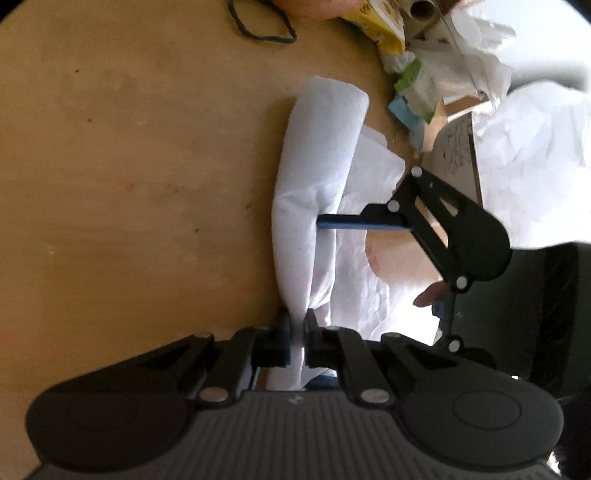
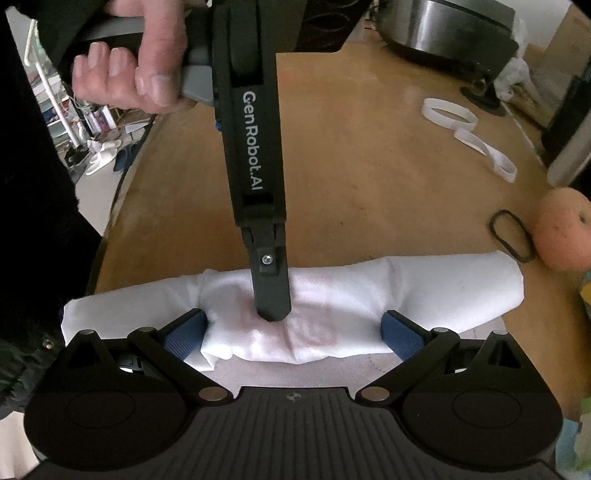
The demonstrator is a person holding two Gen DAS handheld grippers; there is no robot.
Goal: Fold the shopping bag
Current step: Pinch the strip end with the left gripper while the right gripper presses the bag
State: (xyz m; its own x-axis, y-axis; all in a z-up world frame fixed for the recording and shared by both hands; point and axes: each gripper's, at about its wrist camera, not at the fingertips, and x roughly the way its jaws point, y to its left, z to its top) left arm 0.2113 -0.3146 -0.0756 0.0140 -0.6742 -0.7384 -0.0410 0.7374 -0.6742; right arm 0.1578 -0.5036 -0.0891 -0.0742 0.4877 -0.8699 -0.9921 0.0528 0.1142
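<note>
The white shopping bag lies folded into a long band across the wooden table; in the left wrist view the bag runs away from me. My left gripper is shut on the bag's fold near the middle; it also shows in the right wrist view, coming down from above in a hand. My right gripper is open, its blue pads wide apart on either side of the bag's middle. It shows in the left wrist view beside the fold.
A black elastic loop and a peach lie right of the bag. White bands and a metal pot sit farther back. Crumpled plastic bags and packets pile up at the table's far side.
</note>
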